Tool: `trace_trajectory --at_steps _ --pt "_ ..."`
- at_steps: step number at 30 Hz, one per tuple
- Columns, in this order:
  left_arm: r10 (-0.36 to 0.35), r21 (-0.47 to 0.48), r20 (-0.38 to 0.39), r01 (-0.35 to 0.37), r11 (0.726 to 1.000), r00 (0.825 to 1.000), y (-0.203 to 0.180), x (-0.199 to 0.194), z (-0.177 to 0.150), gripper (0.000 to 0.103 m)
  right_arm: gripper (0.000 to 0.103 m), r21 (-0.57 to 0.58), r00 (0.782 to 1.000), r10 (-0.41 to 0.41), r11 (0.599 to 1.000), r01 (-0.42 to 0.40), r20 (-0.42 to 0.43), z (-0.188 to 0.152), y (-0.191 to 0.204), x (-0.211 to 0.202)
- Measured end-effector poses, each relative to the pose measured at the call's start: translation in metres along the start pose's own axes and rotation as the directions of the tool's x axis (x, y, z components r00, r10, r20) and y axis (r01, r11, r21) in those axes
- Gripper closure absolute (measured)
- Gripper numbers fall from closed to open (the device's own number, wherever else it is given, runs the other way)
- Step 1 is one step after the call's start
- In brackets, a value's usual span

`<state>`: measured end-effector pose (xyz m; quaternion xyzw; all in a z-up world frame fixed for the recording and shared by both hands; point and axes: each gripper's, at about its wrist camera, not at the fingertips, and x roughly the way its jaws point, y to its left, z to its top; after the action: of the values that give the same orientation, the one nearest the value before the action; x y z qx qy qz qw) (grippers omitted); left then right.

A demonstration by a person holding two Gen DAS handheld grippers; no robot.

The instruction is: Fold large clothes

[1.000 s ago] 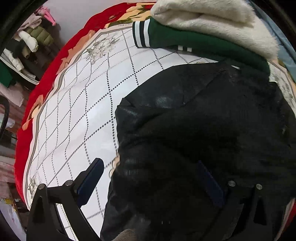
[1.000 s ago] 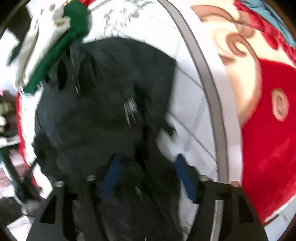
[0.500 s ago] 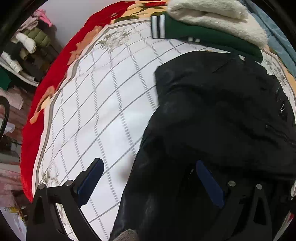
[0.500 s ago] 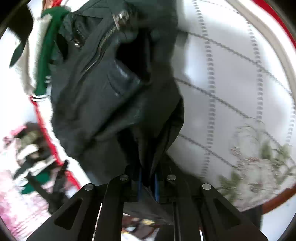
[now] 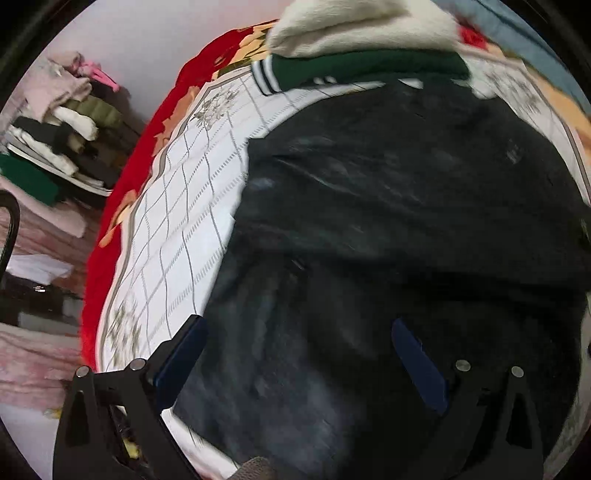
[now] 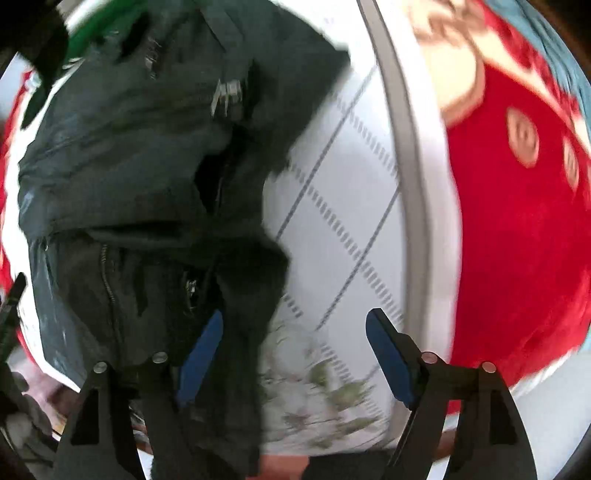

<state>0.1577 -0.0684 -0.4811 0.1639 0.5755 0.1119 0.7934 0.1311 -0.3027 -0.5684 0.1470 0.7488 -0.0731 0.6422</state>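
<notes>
We judge folding partly done: the black jacket (image 5: 406,221) lies bunched beneath both claws — left claw (image 5: 299,354) released, right claw (image 6: 291,354) opening, fabric between its jaws ungripped — flattening remains.

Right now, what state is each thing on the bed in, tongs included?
Black jacket: lying crumpled on the bedspread, not yet folded.
Green sweater: folded, cream blanket stacked on it.
Cream blanket: folded.
Left tongs: open over the jacket.
Right tongs: opening, jacket edge between them.

black jacket (image 5: 388,206), red-bordered white grid blanket (image 5: 184,206)
</notes>
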Motion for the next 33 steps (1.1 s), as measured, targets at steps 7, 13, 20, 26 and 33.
trace_trajectory --at_steps 7,13,20,26,33 --pt "0.179 0.113 -0.054 -0.173 0.978 0.982 -0.115 -0.062 -0.069 0.0 0.021 -0.163 0.992 -0.072 0.983 0.088 0.105 0.0 -0.076 -0.033" --pt "0.222 0.273 -0.071 -0.195 0.942 0.972 -0.204 -0.08 -0.123 0.0 0.021 -0.124 0.991 -0.092 0.987 0.103 0.096 0.011 -0.168 -0.039" --pt "0.262 0.268 -0.159 -0.213 0.939 0.952 -0.231 -0.034 -0.123 0.0 0.021 -0.092 0.998 -0.068 0.993 0.07 0.016 -0.002 -0.196 -0.004" --pt "0.28 0.169 -0.139 -0.256 0.952 0.95 -0.208 -0.014 -0.088 0.002 0.021 -0.107 1.0 -0.01 0.994 0.012 0.026 0.007 -0.174 0.014" --pt "0.135 0.058 -0.139 -0.128 0.99 0.981 -0.175 -0.014 -0.075 0.076 0.021 -0.099 0.943 0.319 0.945 -0.31 0.098 0.042 -0.13 0.022"
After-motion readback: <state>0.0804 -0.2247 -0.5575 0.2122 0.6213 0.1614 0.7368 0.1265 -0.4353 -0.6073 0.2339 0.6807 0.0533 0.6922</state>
